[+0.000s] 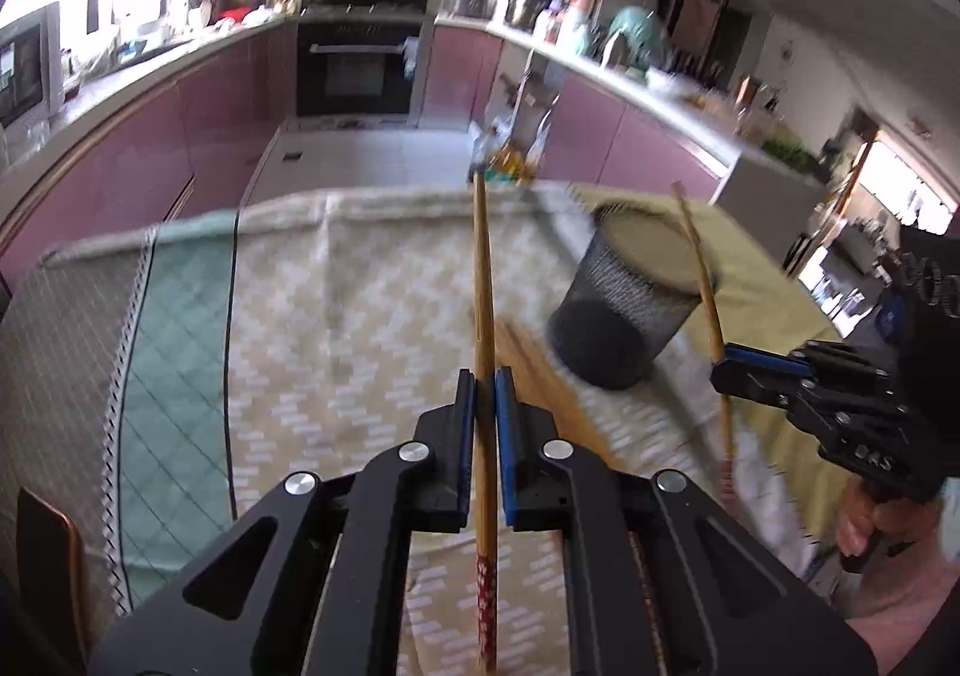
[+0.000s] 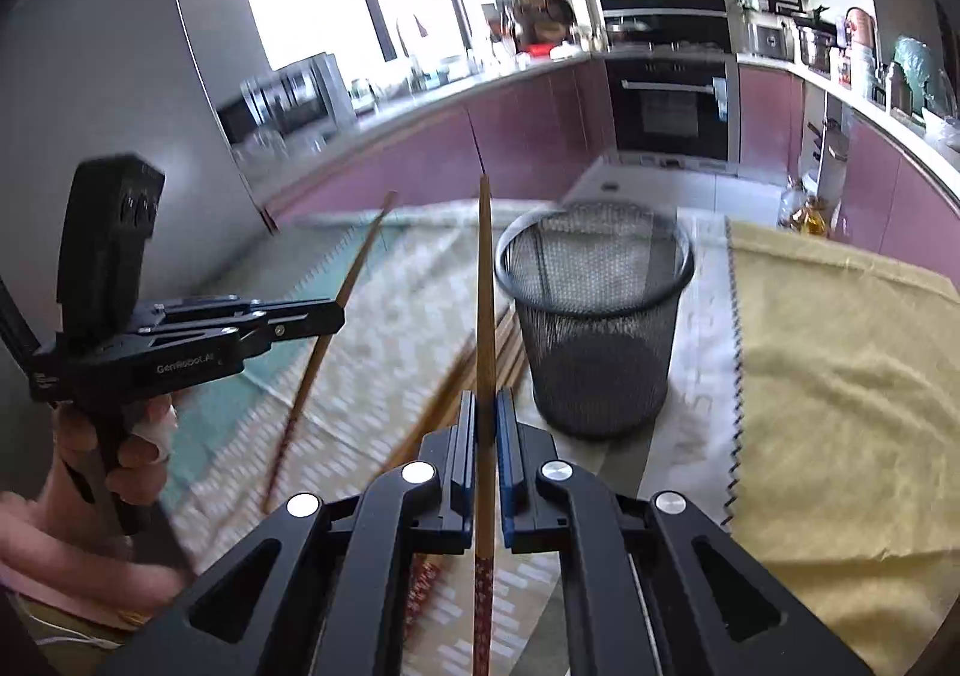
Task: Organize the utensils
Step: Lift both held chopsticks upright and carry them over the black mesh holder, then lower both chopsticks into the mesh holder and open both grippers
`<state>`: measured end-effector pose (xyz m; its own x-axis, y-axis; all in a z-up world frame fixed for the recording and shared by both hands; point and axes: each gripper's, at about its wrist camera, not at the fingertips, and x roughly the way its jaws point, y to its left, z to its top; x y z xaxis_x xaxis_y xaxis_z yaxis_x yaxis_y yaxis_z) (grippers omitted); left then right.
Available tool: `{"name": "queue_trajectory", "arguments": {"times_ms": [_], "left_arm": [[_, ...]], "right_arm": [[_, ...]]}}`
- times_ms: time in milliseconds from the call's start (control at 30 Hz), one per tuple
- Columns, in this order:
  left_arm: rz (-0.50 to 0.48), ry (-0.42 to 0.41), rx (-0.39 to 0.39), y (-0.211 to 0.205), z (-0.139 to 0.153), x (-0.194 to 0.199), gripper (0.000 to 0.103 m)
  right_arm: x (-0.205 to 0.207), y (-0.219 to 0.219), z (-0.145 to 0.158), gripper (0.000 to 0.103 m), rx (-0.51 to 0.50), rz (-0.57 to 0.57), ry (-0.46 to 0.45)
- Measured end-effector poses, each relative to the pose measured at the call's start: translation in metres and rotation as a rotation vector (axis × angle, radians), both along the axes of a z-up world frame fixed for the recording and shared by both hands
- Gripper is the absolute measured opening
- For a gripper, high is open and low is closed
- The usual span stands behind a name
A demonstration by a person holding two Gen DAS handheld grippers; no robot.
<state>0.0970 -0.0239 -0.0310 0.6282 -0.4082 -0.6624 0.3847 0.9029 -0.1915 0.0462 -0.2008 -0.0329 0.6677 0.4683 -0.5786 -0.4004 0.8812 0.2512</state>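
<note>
My left gripper [image 1: 485, 376] is shut on a wooden chopstick [image 1: 483, 280] with a red patterned handle end, which sticks up and away from me. My right gripper [image 2: 486, 397] is shut on a second chopstick [image 2: 485, 286] of the same kind. Each gripper shows in the other's view: the right gripper [image 1: 720, 370] with its chopstick [image 1: 699, 256], the left gripper [image 2: 339, 313] with its chopstick [image 2: 360, 262]. A black mesh cup [image 2: 594, 316] stands upright on the table just beyond and right of the right gripper. Several more chopsticks [image 2: 498, 340] lie on the cloth beside the cup.
A patterned beige and teal cloth [image 1: 288, 316] covers the table, with a yellow cloth [image 2: 840, 376] to the right. A person's hand [image 2: 120, 454] holds the left gripper's handle. Beyond the table are pink kitchen cabinets and an oven [image 2: 669, 99].
</note>
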Motion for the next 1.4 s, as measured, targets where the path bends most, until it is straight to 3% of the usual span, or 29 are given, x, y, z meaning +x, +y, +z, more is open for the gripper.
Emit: {"name": "queue_trajectory", "arguments": {"times_ms": [300,433,700,900,1233,1400], "left_arm": [[-0.063,-0.148,-0.114,0.01,0.075,-0.022,0.008],[-0.081,-0.214,-0.18,0.008,0.109,-0.017,0.008],[-0.126,-0.29,-0.222,-0.025,0.148,0.006,0.008],[-0.15,-0.255,-0.198,-0.057,0.143,0.03,0.007],[-0.212,-0.06,-0.081,-0.096,0.074,0.067,0.008],[-0.196,-0.024,-0.069,-0.095,0.051,0.086,0.008]], "right_arm": [[0.003,-0.019,0.053,0.006,0.065,-0.008,-0.149],[0.011,-0.028,0.079,0.005,0.066,-0.007,-0.21],[0.03,-0.046,0.113,0.006,0.064,-0.041,-0.285],[0.055,-0.047,0.098,0.006,0.009,-0.049,-0.213],[0.085,-0.029,0.046,0.006,-0.08,0.014,0.0],[0.098,-0.024,0.037,0.006,-0.089,0.007,0.047]]}}
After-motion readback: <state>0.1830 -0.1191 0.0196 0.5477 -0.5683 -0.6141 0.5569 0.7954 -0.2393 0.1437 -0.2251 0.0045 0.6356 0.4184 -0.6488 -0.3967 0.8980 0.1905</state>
